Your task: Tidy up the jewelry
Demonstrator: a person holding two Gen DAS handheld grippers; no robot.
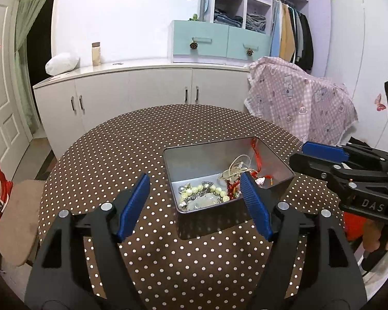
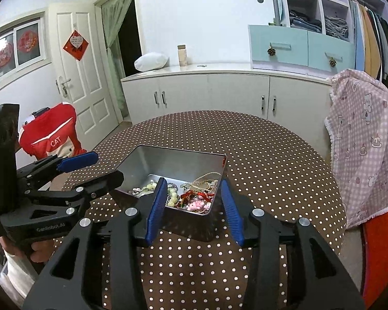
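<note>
While you hold both tools above the round table (image 1: 111, 155), take the open metal tin (image 2: 152, 159) as your landmark; it sits on the brown polka-dot cloth, lidless, near the middle of the table top. Your left gripper (image 1: 195, 201) hovers at the near side of the tin with its jaws spread wide and nothing between them; its blue pads (image 1: 133, 204) frame the tin's near wall, and the right-hand pad overlaps the tin's near right corner in the left wrist view. Your right gripper (image 2: 194, 206) hangs just before the tin's near corner, jaws likewise parted wide and holding nothing; whether either tool touches the tin cannot be told. Inside the tin lies the jewelry: a strand of pale pearl beads (image 1: 214, 190) toward the near left, red cord pieces (image 2: 196, 195) and a beige string necklace (image 2: 207, 180) toward the right, and a small pink charm (image 2: 198, 205) against the near wall. Behind the tin stands a white cabinet (image 2: 219, 95); to the tin's right, a pink patterned cloth (image 1: 297, 103) drapes a chair.
</note>
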